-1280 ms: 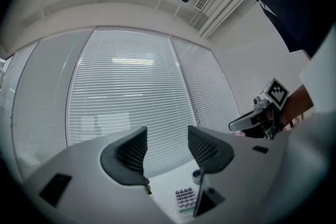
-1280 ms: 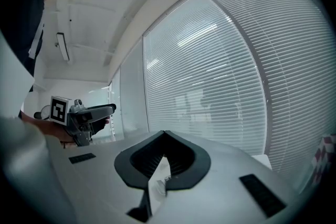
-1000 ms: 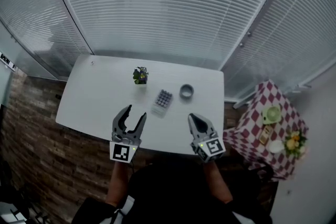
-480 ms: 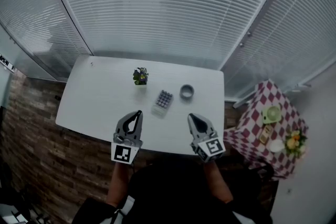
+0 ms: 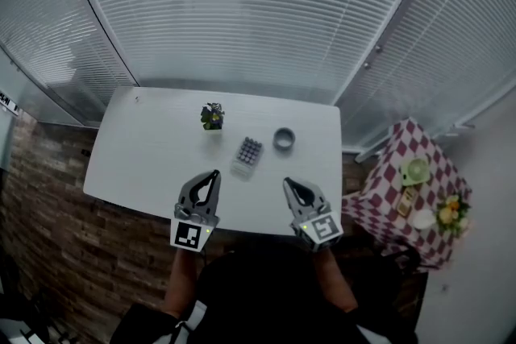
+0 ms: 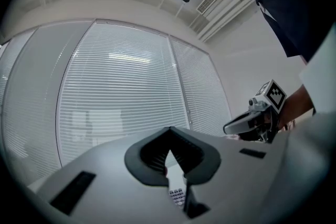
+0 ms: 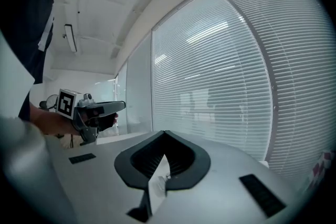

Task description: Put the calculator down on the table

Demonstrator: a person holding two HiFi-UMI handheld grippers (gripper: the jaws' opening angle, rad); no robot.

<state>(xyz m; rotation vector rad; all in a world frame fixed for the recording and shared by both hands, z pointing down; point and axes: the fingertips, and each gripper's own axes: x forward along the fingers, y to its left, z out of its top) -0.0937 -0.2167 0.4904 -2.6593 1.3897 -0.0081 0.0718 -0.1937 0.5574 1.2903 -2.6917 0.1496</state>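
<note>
White blinds (image 5: pixel 226 12) wall the room; head view shows the calculator (image 5: pixel 249 151) lying flat on the table (image 5: pixel 129 157), between a potted plant (image 5: pixel 213 116) and a grey ring (image 5: pixel 284 139) — well apart from both tongs. Left gripper view: left gripper (image 6: pixel 170 136) pinched shut on nothing; right gripper view: right gripper (image 7: pixel 164 136) likewise closed, empty; held back, I judge, because nothing remains to carry.

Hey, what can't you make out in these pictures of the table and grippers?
Calculator: head view, too small to read keys or display; left gripper view, the left gripper itself hides all but a few keys.
Grey ring: head view, too small to identify.
Things on the checked cloth: head view, small and blurred.
</note>
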